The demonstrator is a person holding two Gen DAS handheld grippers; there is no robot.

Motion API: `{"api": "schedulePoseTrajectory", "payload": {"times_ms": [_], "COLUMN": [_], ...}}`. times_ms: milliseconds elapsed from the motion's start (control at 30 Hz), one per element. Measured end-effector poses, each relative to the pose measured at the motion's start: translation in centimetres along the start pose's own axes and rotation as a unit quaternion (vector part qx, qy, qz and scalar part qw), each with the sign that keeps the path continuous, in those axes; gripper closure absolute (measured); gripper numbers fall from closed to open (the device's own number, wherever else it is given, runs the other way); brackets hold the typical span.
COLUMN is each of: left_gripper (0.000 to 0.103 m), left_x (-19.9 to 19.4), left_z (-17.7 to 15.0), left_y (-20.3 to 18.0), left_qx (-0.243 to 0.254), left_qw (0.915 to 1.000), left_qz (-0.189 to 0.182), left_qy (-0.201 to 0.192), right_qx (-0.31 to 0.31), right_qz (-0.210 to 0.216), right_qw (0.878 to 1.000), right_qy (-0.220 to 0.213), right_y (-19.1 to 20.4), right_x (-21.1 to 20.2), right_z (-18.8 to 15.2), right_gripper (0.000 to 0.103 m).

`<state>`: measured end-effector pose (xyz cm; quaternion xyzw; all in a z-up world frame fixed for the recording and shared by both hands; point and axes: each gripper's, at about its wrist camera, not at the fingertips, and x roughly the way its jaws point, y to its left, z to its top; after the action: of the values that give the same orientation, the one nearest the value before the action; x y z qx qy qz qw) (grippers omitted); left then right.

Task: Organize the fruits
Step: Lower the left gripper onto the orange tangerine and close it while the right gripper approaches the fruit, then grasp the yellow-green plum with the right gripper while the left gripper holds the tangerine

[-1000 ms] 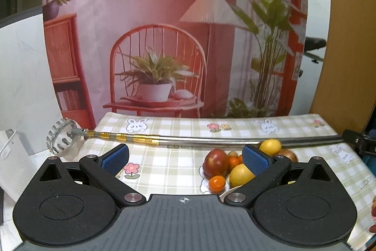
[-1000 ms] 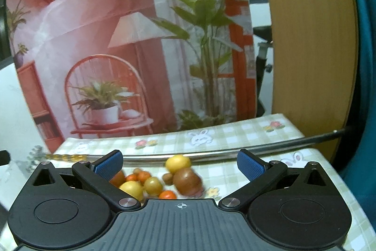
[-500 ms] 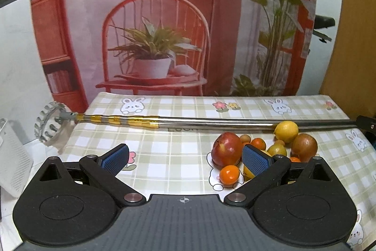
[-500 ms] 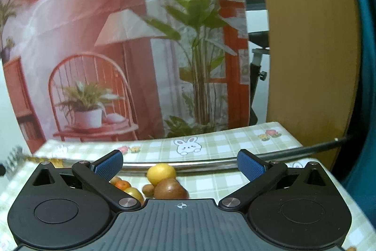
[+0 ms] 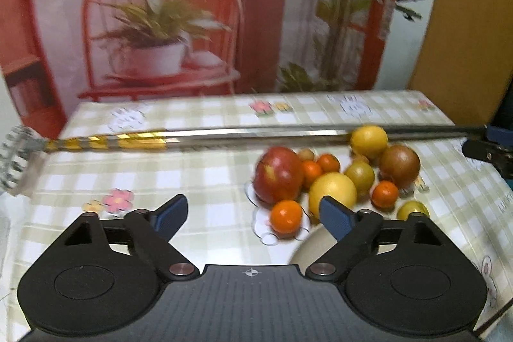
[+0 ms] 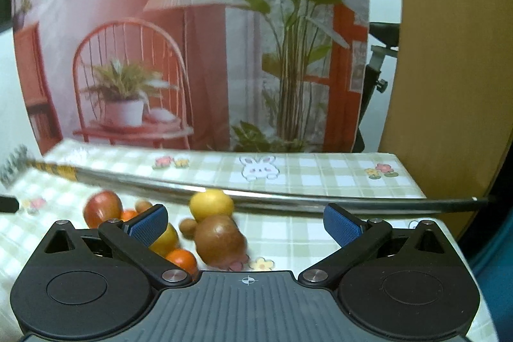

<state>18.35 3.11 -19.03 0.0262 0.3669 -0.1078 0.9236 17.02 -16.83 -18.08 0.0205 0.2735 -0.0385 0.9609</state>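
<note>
Left wrist view shows the left gripper (image 5: 253,213) with jaws apart, just closing a little, nothing between them, approaching the fruit pile (image 5: 336,178) on the checked tablecloth (image 5: 192,178). The right gripper (image 6: 245,223) is also spread and empty. Next, I think, one fruit must be centred between the pads.

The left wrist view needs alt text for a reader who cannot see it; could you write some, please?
An open left gripper, holding nothing, points at a cluster of fruit on a checked tablecloth. A long metal rod lies behind it.
</note>
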Motion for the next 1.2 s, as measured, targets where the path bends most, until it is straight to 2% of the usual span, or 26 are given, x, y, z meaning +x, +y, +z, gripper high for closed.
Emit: {"api": "schedulePoseTrajectory", "payload": {"times_ms": [67, 133, 267, 567, 767, 833, 967, 1200], "left_gripper": [0.028, 0.034, 0.046, 0.049, 0.054, 0.054, 0.063, 0.064], "left_x": [1.4, 2.8, 5.1, 8.9, 10.6, 10.9, 11.3, 10.8], "left_z": [-0.1, -0.2, -0.2, -0.4, -0.3, -0.3, -0.3, -0.6], "left_y": [-0.3, -0.5, -0.5, -0.6, -0.1, -0.1, -0.2, -0.3], "left_qx": [0.007, 0.013, 0.014, 0.009, -0.015, -0.021, -0.021, -0.017], "left_qw": [0.9997, 0.9989, 0.9978, 0.9933, 0.9896, 0.9892, 0.9884, 0.9906], "left_qz": [-0.014, -0.029, -0.039, -0.07, -0.088, -0.091, -0.097, -0.081], "left_qy": [0.017, 0.033, 0.052, 0.091, 0.113, 0.113, 0.115, 0.109], "right_qx": [0.004, 0.005, 0.003, 0.033, 0.037, 0.037, 0.037, 0.043], "right_qz": [0.011, 0.017, 0.034, 0.05, 0.049, 0.048, 0.05, 0.057], "right_qw": [1.0, 1.0, 0.999, 0.997, 0.997, 0.997, 0.997, 0.997], "right_qy": [0.005, 0.015, 0.024, 0.05, 0.048, 0.045, 0.044, 0.042], "right_y": [-0.1, -0.1, 0.1, -0.8, -1.1, -1.1, -0.9, -0.7], "right_x": [0.6, 1.3, 2.5, 5.1, 5.7, 5.7, 5.9, 5.9], "right_z": [-0.2, -0.3, -0.3, -0.7, -0.6, -0.6, -0.4, -0.4], "right_gripper": [0.0, 0.0, 0.0, 0.0, 0.0, 0.001, 0.002, 0.002]}}
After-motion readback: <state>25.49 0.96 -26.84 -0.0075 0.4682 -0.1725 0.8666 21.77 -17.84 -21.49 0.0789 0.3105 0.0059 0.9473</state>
